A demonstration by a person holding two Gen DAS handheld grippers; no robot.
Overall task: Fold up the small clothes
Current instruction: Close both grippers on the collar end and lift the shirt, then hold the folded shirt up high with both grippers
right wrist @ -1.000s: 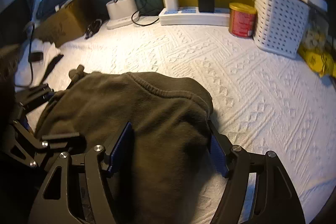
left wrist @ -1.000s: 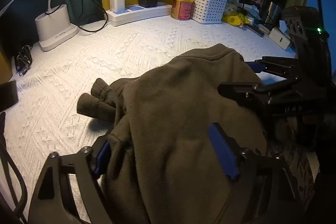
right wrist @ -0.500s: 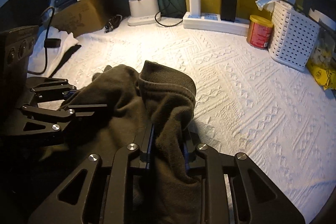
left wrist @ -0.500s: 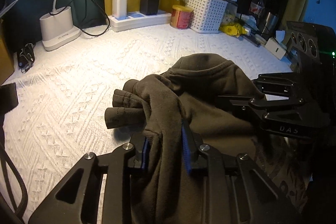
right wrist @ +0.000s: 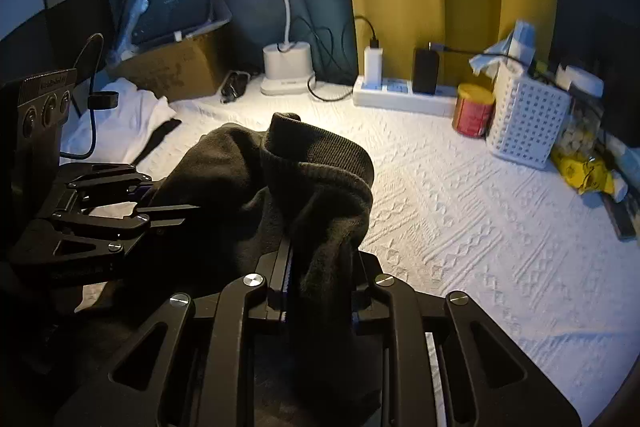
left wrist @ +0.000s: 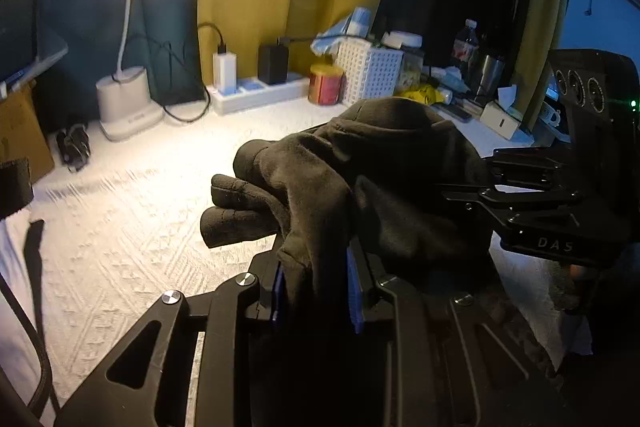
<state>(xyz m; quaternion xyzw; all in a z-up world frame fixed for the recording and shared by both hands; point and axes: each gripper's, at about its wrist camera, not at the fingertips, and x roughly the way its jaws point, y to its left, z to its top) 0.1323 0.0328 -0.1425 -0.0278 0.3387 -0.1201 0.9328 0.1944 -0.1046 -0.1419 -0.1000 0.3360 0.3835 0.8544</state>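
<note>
A small dark olive fleece garment is bunched up and held above the white textured bedspread. My left gripper is shut on a fold of it near its rolled cuffs. My right gripper is shut on another fold just below the ribbed collar. Each gripper shows in the other's view: the right one at the right in the left wrist view, the left one at the left in the right wrist view. The cloth hangs between them.
A lit desk lamp, a power strip with chargers, a red can and a white perforated basket line the back. A cardboard box and white cloth lie at the left. Yellow packets lie at the right.
Both grippers closed on the garment and lifted it off the bedspread. The views tilted up, so the lamp head now shows.
</note>
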